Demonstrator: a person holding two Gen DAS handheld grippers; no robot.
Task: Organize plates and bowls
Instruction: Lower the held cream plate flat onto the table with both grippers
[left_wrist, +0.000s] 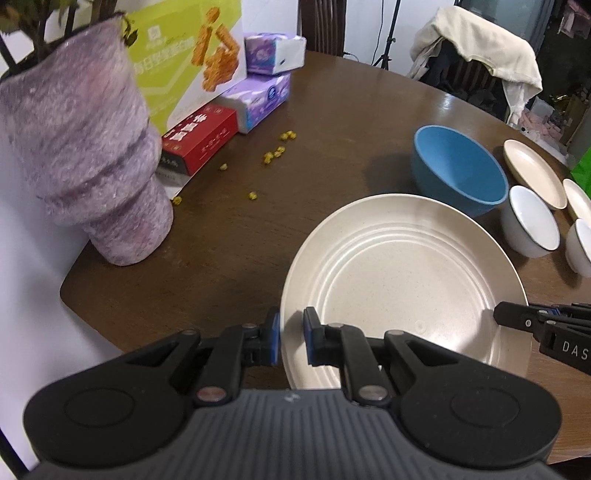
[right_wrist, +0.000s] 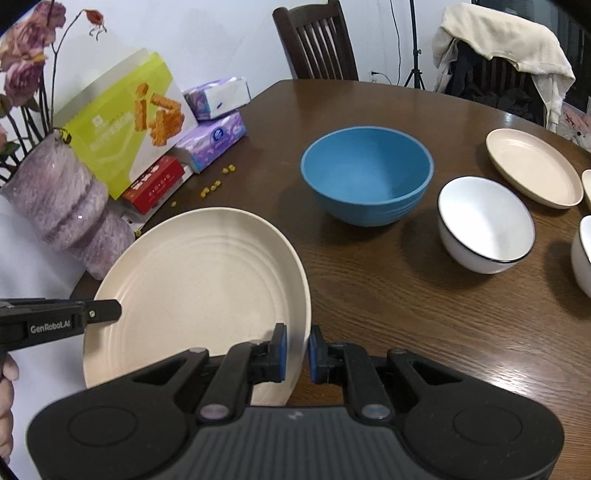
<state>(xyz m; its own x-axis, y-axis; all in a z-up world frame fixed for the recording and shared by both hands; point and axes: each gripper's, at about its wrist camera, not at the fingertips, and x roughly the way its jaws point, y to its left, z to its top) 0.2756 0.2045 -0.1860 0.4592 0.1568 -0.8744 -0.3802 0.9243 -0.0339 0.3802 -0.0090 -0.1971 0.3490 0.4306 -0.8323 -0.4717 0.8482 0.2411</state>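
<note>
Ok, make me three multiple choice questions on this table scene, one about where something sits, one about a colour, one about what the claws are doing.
1. Where is the blue bowl relative to the large cream plate?
A. Stacked on it
B. Beyond it on the table
C. Under it

2. What colour is the inside of the black-rimmed bowl?
A. White
B. Green
C. Red

3. How is the large cream plate held?
A. Left claw only
B. Lying untouched
C. Both claws, the right claw too, pinching opposite rim edges

Answers: 1 B, the bowl stands apart, farther back. 2 A, its interior shows white. 3 C, each wrist view shows its claw closed on the rim and the other claw across the plate.
</note>
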